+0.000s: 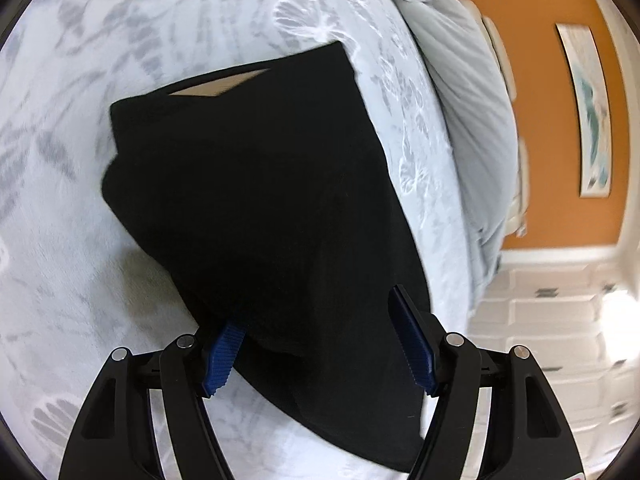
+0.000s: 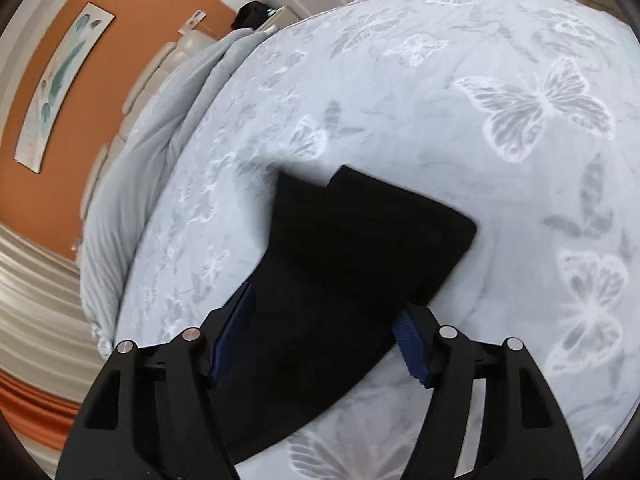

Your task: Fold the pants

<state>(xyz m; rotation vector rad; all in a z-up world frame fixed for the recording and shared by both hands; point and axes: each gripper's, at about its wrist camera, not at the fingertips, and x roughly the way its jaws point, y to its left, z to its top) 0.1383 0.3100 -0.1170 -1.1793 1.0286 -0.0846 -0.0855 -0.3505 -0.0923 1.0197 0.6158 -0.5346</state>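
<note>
Left hand-held gripper [image 1: 320, 332]: nearest the left wrist camera, black arms with blue ribbed pads, jaws standing wide apart. The left pad [image 1: 224, 356] has its tip tucked under the near edge of the pants [image 1: 256, 184]; the right pad [image 1: 412, 340] stands over the cloth. Neither pad presses on the fabric; nothing is gripped.

Right hand-held gripper [image 2: 324, 328]: same build, jaws likewise well apart. Black cloth fills the gap between the pads. The left pad [image 2: 236, 328] lies at the cloth's left edge, the right pad [image 2: 412, 348] at its right edge. No pinch is visible; nothing is held.

Pants: black, lying flat on the bed [image 1: 80, 240], folded into a compact block of several layers. In the left view the block widens away from the camera, and a tan patch [image 1: 216, 87] shows at its far edge. In the right view the far end shows a stepped corner, with one layer offset from another. Fabric detail cannot be made out; the cloth reads as uniform black.

Bed: covered with a pale blue-grey spread bearing a white butterfly print [image 2: 536, 116]. A grey quilt [image 1: 468, 112] is bunched along the side nearest the wall.

Surroundings: orange wall [image 1: 560, 208] with a framed picture [image 1: 592, 112]. Both views are slightly blurred.
</note>
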